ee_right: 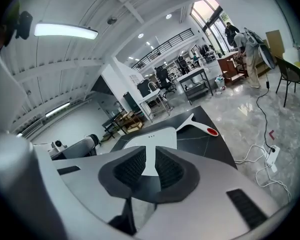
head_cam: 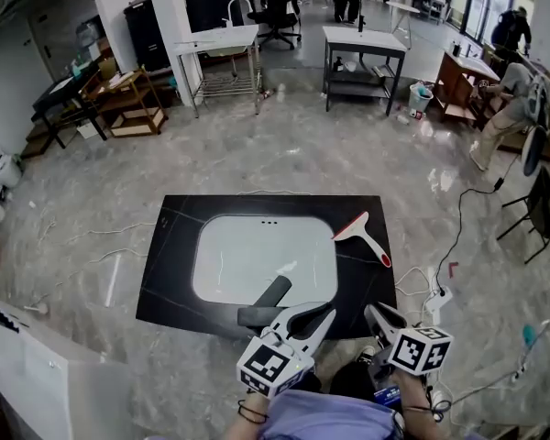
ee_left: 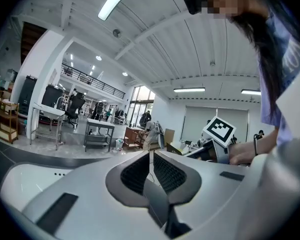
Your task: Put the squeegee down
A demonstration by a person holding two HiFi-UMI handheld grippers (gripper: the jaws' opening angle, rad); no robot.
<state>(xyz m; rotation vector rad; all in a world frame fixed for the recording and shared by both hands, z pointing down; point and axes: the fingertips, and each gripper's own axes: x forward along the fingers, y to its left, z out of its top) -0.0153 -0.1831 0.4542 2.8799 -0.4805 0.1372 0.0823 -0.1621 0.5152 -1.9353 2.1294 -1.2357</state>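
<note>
The squeegee [head_cam: 365, 236], white with a red handle tip, lies flat on the black slab [head_cam: 179, 273] just right of the white sink basin [head_cam: 266, 255]. It also shows in the right gripper view as the squeegee [ee_right: 197, 125], ahead and apart from the jaws. My left gripper [head_cam: 323, 314] hovers at the slab's near edge; in its own view the left gripper [ee_left: 150, 156] has its pads together and empty. My right gripper [head_cam: 378, 314] hangs beside it. In its own view the right gripper [ee_right: 151, 154] keeps a slim gap with nothing in it.
A dark grey L-shaped piece [head_cam: 264, 304] rests on the slab's near edge by the left gripper. Cables and a power strip [head_cam: 437, 296] lie on the floor at right. A white panel [head_cam: 37, 374] stands at lower left. Tables [head_cam: 362, 53] and shelving stand far back.
</note>
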